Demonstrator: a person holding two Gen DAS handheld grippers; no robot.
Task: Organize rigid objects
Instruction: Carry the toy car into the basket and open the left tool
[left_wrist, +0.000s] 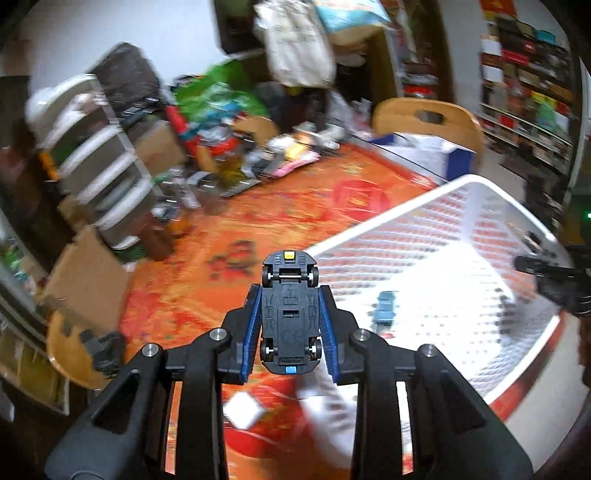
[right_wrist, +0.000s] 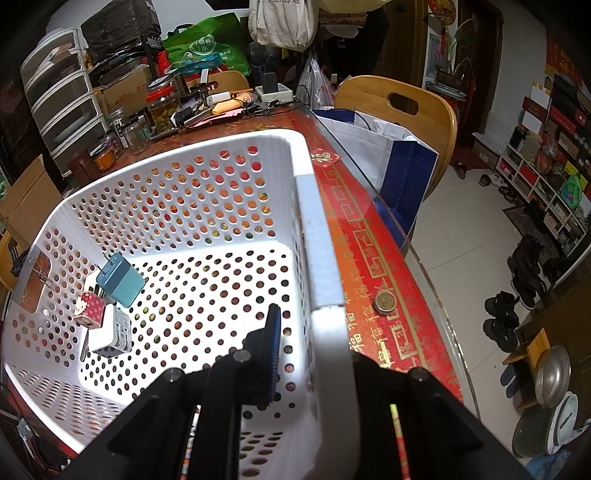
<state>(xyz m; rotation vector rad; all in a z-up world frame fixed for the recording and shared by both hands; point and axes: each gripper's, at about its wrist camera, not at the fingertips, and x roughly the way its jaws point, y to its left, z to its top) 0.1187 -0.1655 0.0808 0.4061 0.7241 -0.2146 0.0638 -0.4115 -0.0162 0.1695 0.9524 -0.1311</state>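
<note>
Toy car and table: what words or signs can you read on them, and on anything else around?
"CE": moulded into the underside of the toy car.
"福": in gold on the small red card lying on the table.
"福": repeated in gold along the border of the red tablecloth.
The print on the green bag is too small to read.
The white basket shows no writing.

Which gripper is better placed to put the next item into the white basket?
Left. The left gripper already clamps the toy car near the basket; the right gripper grips the basket's rim.
</note>
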